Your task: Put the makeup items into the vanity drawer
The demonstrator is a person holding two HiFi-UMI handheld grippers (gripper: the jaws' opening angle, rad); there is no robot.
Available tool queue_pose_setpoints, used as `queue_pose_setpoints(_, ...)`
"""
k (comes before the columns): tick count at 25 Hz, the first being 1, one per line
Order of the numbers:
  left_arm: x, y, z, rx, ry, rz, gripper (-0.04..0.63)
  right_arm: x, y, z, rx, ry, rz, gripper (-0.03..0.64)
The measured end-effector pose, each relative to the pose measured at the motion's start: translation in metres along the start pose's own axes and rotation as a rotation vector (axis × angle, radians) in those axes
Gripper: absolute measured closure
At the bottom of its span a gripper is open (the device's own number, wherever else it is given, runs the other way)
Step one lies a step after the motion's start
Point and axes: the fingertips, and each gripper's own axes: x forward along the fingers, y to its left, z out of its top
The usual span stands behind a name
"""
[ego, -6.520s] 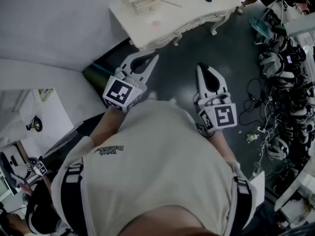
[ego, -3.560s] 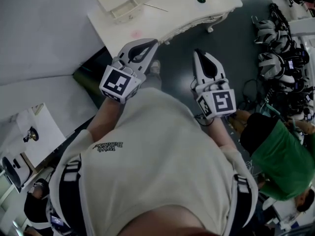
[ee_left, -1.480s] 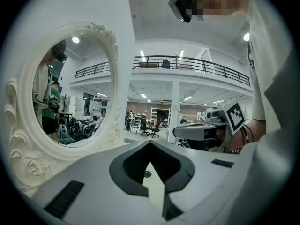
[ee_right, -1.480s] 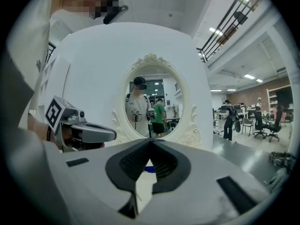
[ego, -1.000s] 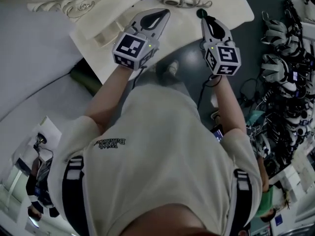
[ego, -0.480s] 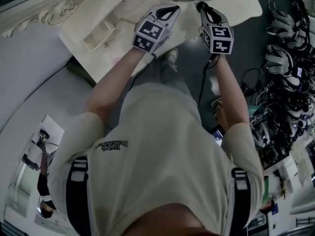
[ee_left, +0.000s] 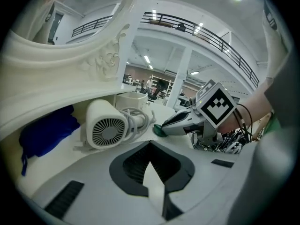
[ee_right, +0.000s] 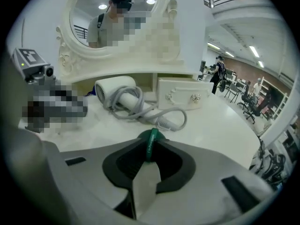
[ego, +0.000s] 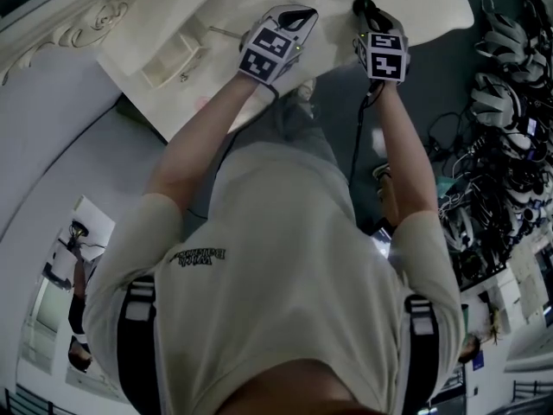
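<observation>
The right gripper pinches a small green compact on edge, its jaws pressing the flat faces, just over the vanity top near the hair dryer. The left gripper is closed and empty. The compact looks light, rigid and smooth, so it may pivot in the grip; a hold nearer its middle seems safer.

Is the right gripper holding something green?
Yes, the right gripper has its jaws closed on a thin green round item, seen edge-on in its own view.
</observation>
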Motion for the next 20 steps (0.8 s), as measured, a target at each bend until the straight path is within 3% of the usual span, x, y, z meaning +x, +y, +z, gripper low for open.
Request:
queue_pose_setpoints(5,0.002,0.0,-0.006,-0.008,0.016,0.0,0.581,0.0,-0.001,0.001,-0.003,-0.009,-0.01,0.572)
queue_pose_setpoints(7,0.002,-0.001,-0.005,-0.008,0.013,-0.001,0.581,-0.001,-0.003,0.001,-0.003,-0.016,-0.02,0.611)
queue_pose_setpoints(13,-0.008,-0.009,0.005,0.006,-0.012,0.004,0.581,-0.013,-0.006,0.002,0.004,-0.03,-0.026,0.612)
queue_pose_setpoints(20,-0.039,-0.01,0.028,0.014,-0.071,0.028,0.581,-0.057,0.007,0.045,-0.018,-0.153,-0.03,0.611)
